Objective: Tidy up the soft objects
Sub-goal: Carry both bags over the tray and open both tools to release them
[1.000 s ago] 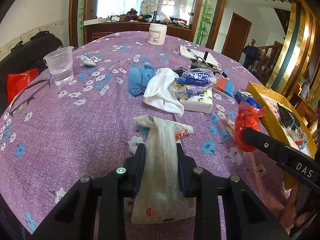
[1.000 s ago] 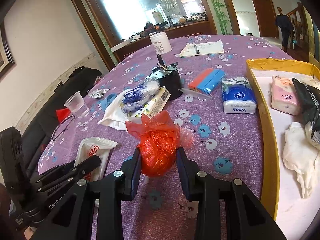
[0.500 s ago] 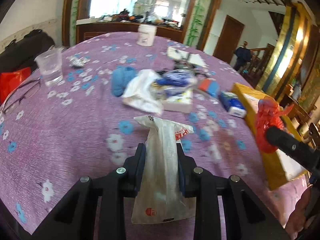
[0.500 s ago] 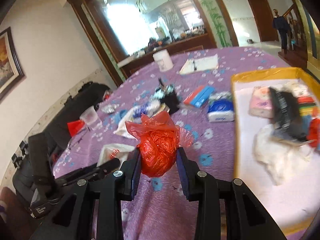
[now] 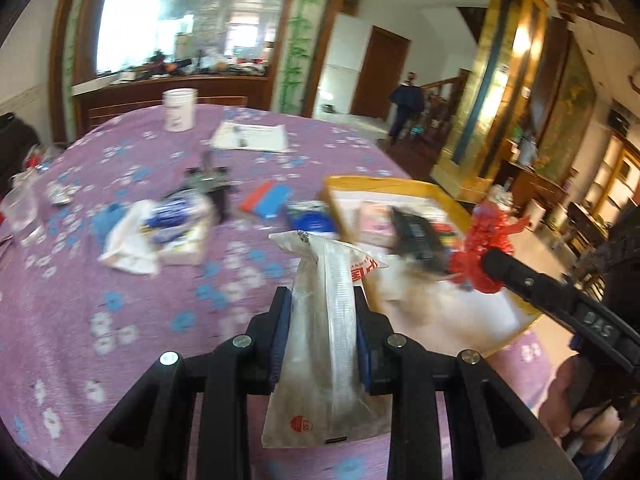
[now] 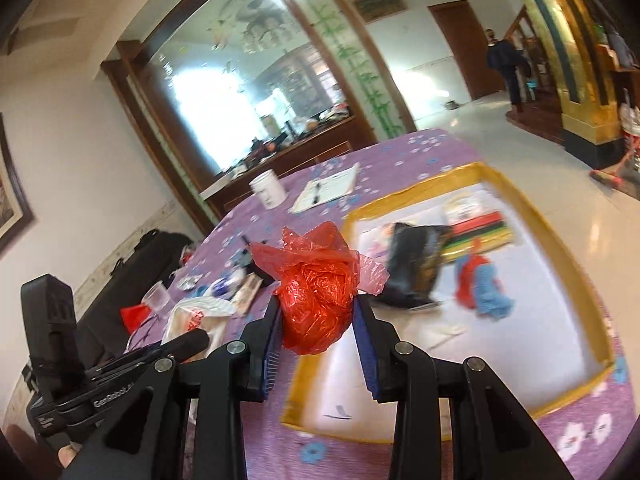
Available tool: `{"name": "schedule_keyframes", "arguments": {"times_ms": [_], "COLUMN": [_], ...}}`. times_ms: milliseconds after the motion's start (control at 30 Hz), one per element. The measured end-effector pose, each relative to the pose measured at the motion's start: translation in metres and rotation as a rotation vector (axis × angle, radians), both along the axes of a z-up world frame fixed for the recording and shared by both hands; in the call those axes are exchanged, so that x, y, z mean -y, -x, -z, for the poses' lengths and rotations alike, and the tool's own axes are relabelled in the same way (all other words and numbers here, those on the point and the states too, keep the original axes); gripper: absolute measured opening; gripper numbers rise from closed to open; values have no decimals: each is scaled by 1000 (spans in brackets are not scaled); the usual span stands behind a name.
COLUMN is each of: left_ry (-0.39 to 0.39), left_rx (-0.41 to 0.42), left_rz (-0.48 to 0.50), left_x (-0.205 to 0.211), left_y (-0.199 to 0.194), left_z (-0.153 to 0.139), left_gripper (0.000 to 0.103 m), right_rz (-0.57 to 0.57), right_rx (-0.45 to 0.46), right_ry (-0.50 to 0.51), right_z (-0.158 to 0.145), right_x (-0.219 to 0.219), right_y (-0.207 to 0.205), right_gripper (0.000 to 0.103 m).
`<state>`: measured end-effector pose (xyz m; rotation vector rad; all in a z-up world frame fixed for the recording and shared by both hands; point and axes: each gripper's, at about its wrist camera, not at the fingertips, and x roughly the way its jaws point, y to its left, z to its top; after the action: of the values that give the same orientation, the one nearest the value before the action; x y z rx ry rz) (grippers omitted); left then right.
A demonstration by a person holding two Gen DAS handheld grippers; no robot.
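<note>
The left gripper [image 5: 323,322] was clamped on a white packet [image 5: 326,344] with red print, its blue pads pressing the packet's sides; the packet stood upright between the fingers, its top flaring out above them and its bottom edge hanging below. It was held clear above the purple flowered tablecloth [image 5: 120,280].

The right gripper [image 6: 316,332] was closed around a crumpled red plastic bag [image 6: 316,300], which bulged above and between the pads. In the left wrist view this same bag [image 5: 486,248] showed at about three o'clock, at the tip of the right gripper's black finger, above the yellow-rimmed tray [image 5: 400,184].

From the right wrist view, the tray [image 6: 560,248] lay at about two o'clock from the bag, with a white floor. Inside it were a black pouch [image 6: 412,268], a light blue knitted piece [image 6: 490,284] touching something red, and a striped pack at the far side, all blurred.

On the cloth, at about ten o'clock from the packet in the left wrist view, lay a white cloth [image 5: 128,240] beside a blue knitted item [image 5: 102,220] and a blurred heap of wrapped packs. A red and blue pack [image 5: 266,200] sat at eleven o'clock, a white jar [image 5: 179,109] and papers [image 5: 250,137] farther off near the table's far edge. A clear cup [image 5: 22,216] stood at nine o'clock.
</note>
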<state>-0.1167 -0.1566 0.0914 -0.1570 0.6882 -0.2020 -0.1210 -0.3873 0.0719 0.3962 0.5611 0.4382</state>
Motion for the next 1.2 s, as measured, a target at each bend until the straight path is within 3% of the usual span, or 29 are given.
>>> {"name": "schedule_keyframes", "arguments": {"times_ms": [267,467,633,833,933,1100,1200], "left_ry": [51,50,50,-21,-50,-60,-35], "left_rx": [-24,-60,-91,-70,-53,-49,-51], "left_rz": [95,81,102,134,134,130,119], "left_x": [62,88,98,113,116,112,104], "left_y": [-28,-53,-59,-51,-49,-49,-49], "left_z": [3,25,40,47,48,50,49], "left_gripper": [28,28,28,28,29,36,48], "right_rz": [101,108,106,92,80,79,85], "right_rx": [-59,-117,-107,-107,-112,-121,-117], "right_ry": [-10,29,122,282,314,337,336], "right_z": [15,33,34,37,38,38,35], "right_x": [50,57,47,31,28,25,25], "right_y": [-4,-10,-10,-9,-10,-11,-9], "right_gripper": [37,37,38,40,42,44,50]}}
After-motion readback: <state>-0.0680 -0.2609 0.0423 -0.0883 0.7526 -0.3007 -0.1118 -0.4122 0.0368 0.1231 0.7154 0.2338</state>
